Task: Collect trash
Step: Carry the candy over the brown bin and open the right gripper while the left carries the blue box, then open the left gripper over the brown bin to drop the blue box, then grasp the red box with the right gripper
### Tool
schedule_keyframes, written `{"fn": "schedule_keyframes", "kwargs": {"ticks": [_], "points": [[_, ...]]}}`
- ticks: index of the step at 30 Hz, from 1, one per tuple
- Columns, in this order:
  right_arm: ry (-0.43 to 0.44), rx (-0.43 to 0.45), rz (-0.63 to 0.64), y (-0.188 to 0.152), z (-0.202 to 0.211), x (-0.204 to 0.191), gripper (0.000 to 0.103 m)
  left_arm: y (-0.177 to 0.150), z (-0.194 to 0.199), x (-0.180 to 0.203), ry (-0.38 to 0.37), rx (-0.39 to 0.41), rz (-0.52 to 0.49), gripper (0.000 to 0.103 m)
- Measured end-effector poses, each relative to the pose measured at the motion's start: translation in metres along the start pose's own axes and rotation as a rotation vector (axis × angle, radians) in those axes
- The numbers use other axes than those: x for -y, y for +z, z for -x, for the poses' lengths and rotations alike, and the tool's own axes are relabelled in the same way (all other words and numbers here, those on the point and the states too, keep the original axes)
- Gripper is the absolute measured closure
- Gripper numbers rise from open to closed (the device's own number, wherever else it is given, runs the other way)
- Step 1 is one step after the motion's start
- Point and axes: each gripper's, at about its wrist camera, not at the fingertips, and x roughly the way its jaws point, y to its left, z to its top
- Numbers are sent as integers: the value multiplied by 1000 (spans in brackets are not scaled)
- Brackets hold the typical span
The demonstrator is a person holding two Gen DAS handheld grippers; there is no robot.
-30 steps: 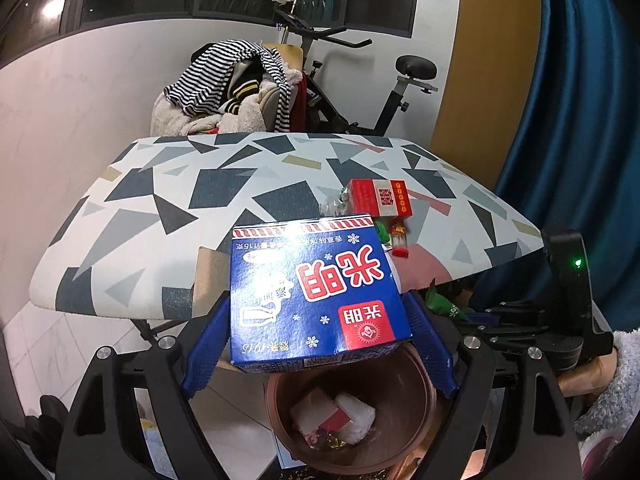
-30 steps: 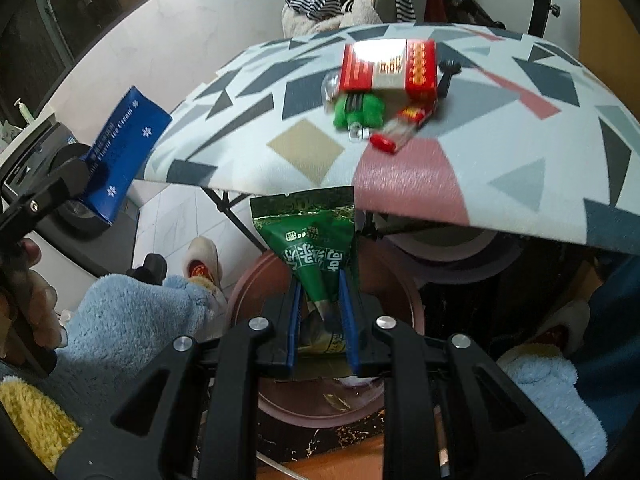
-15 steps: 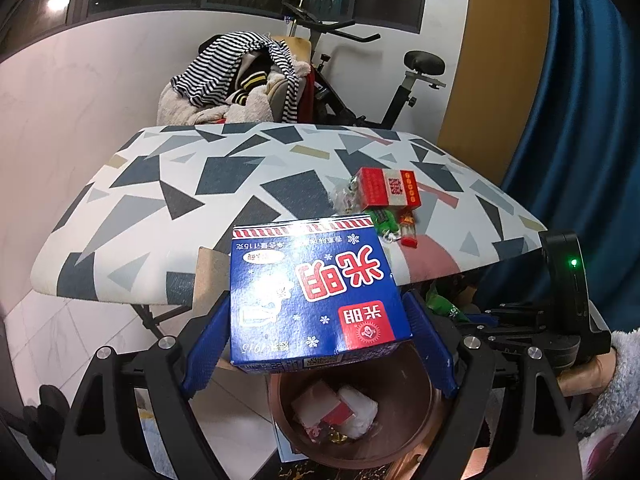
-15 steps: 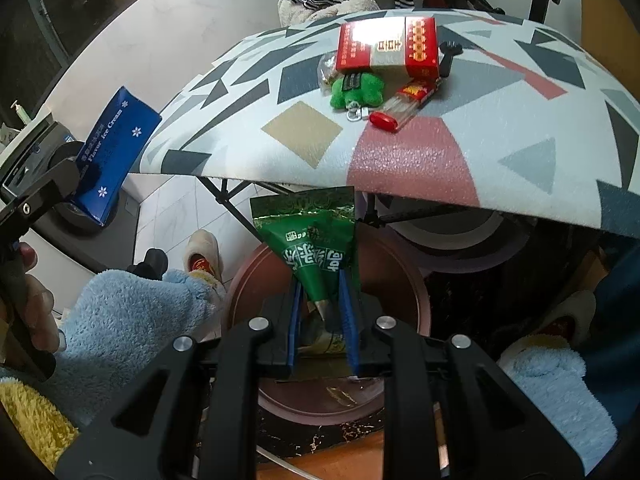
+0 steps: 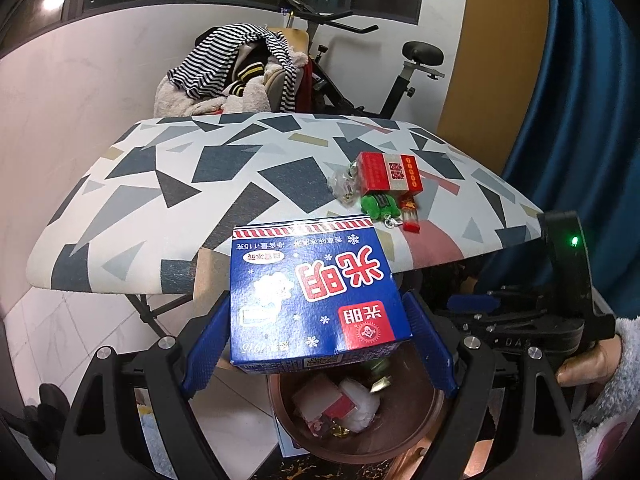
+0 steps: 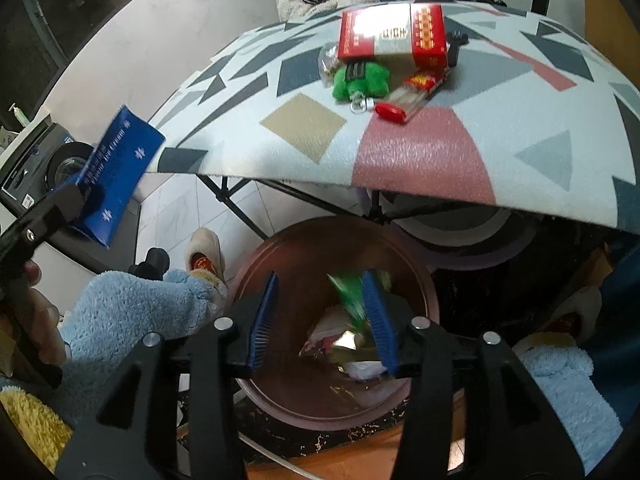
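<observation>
My left gripper [image 5: 318,344] is shut on a blue ice-cream box [image 5: 316,292], held above the brown round bin [image 5: 424,436]. The box also shows at the left of the right wrist view [image 6: 116,176]. My right gripper [image 6: 324,320] is open above the same bin [image 6: 420,280]. A green snack wrapper [image 6: 350,294], blurred, is dropping from beside its right finger into the bin, which holds other wrappers and white paper.
A patterned table [image 5: 168,184] stands beyond the bin, bearing a red box [image 5: 386,170], a green plush keyring [image 5: 378,204], a lighter [image 5: 410,216] and a clear wrapper [image 5: 342,186]. A clothes-piled chair and an exercise bike stand behind. Slippered feet are beside the bin.
My right gripper has opened and released the green wrapper, which is falling into the bin. My left gripper still holds the blue box, with the view shifted slightly.
</observation>
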Motion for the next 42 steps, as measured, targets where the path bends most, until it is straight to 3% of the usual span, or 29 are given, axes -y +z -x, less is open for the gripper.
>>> {"fn": "schedule_keyframes", "kwargs": {"ticks": [3, 6, 8, 10, 12, 14, 23, 27, 30, 42], "points": [[-39, 50, 19, 0, 9, -1, 56, -4, -2, 4, -9, 9, -23, 21], [-103, 115, 50, -5, 18, -1, 42, -10, -8, 6, -33, 15, -40, 21], [-147, 146, 84, -10, 23, -2, 42, -13, -11, 8, -49, 23, -54, 21], [-171, 182, 99, -14, 29, -2, 34, -18, -15, 10, -66, 28, -67, 21], [-182, 225, 98, -17, 35, -3, 16, -22, -19, 12, -70, 23, -70, 21], [-196, 245, 106, -16, 39, -2, 12, -25, -23, 13, -75, 14, -70, 21], [-205, 276, 48, -14, 49, 8, 11, -30, -40, 8, -83, -45, -33, 21], [-202, 277, 21, -14, 51, 14, 11, -29, -48, 11, -132, -67, -34, 21], [-202, 276, 12, -14, 50, 15, 11, -30, -55, 16, -147, -88, -45, 12], [-203, 246, -5, -8, 43, 19, 11, -16, -43, -3, -38, -16, 1, 9]]}}
